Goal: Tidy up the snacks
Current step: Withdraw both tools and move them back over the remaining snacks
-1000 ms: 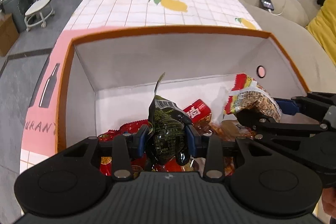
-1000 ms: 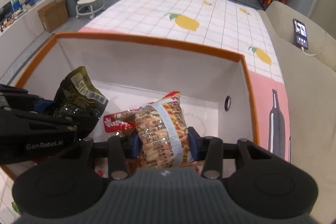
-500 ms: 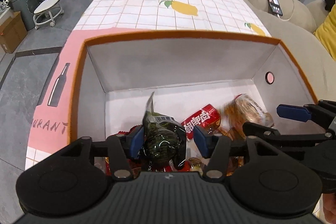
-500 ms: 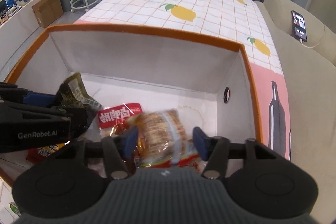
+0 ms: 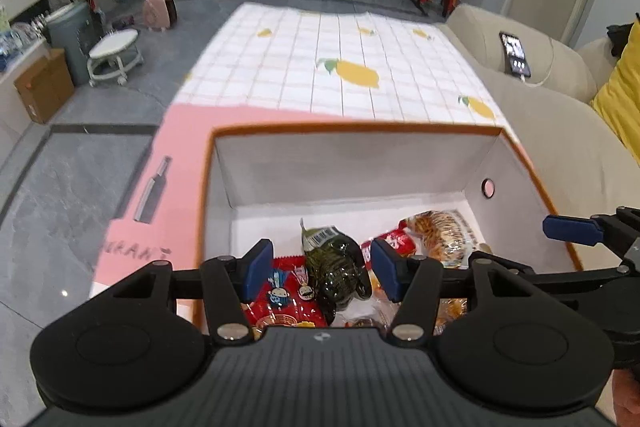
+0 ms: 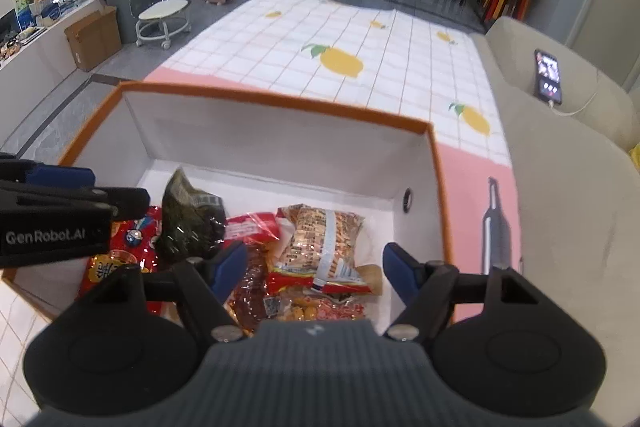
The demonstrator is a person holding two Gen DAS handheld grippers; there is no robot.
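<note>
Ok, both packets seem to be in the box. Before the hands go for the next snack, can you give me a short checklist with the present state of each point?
1. Left gripper free of the dark green packet: ok, jaws opening, pads clear of it.
2. Right gripper free of the orange noodle packet: ok, jaws opening, packet lies below them.
3. Both packets inside the orange-rimmed box: ok.
4. Nothing hanging over the box rim: ok.
5. The two grippers apart from each other: ok.
6. More snacks waiting outside the box: cannot tell.

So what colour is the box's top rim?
Orange, on the box rim; the right wrist view shows it best.
</note>
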